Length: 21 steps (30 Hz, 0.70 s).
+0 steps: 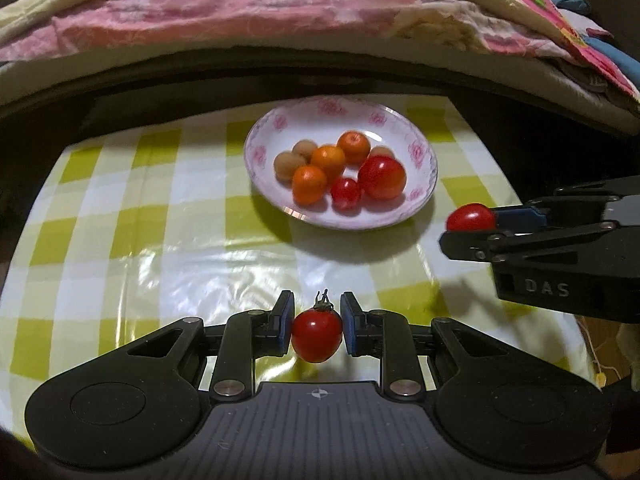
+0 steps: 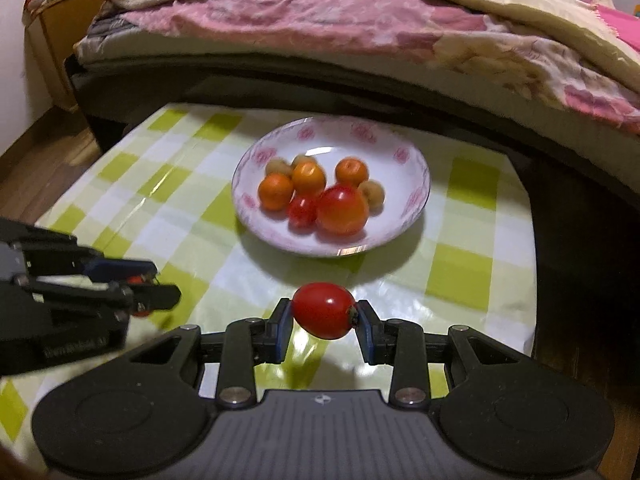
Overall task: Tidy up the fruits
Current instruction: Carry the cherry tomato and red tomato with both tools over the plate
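My left gripper (image 1: 317, 330) is shut on a small red tomato with a green stem (image 1: 316, 334), held above the checked tablecloth. My right gripper (image 2: 323, 317) is shut on an oval red tomato (image 2: 323, 315), gripped end to end. In the left wrist view the right gripper (image 1: 472, 222) enters from the right with that oval tomato (image 1: 471, 218). The left gripper (image 2: 148, 292) shows at the left edge of the right wrist view, its tomato mostly hidden. Ahead of both stands a white plate with pink flowers (image 1: 420, 148) (image 2: 416, 164), holding small oranges, brownish fruits, a large tomato (image 1: 382, 178) and a small one.
The yellow-green checked tablecloth (image 1: 120, 220) is covered with glossy plastic. Behind the table runs a dark bed frame with pink and cream quilts (image 2: 320, 20). A wooden cabinet (image 2: 60, 44) stands at the far left, and wooden floor lies below it.
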Available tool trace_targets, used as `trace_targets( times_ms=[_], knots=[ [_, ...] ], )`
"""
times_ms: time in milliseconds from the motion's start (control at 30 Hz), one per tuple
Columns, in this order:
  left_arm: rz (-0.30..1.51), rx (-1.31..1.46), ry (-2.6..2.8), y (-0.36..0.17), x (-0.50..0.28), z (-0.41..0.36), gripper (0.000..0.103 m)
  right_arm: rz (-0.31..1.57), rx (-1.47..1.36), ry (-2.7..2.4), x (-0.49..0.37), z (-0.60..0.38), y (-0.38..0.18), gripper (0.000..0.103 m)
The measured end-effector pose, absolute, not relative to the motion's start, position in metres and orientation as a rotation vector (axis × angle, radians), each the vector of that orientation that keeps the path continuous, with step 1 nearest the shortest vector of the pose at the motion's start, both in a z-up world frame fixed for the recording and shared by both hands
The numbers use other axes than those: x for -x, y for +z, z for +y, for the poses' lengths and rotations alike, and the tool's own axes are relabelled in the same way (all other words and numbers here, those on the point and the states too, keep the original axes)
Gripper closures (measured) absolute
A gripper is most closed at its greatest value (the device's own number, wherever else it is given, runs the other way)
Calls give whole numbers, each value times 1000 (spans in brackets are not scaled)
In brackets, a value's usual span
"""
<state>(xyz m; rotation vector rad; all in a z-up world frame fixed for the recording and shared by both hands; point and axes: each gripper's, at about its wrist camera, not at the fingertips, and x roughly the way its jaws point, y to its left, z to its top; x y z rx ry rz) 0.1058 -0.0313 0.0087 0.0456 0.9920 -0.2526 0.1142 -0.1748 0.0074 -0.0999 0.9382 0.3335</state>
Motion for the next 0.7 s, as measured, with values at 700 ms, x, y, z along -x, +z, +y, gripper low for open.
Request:
trace_targets(
  times_ms=[700],
  knots=[
    [944,-57,-259,8,-166,-50,71,908,83,320,-169,-171,6,67]
  ],
)
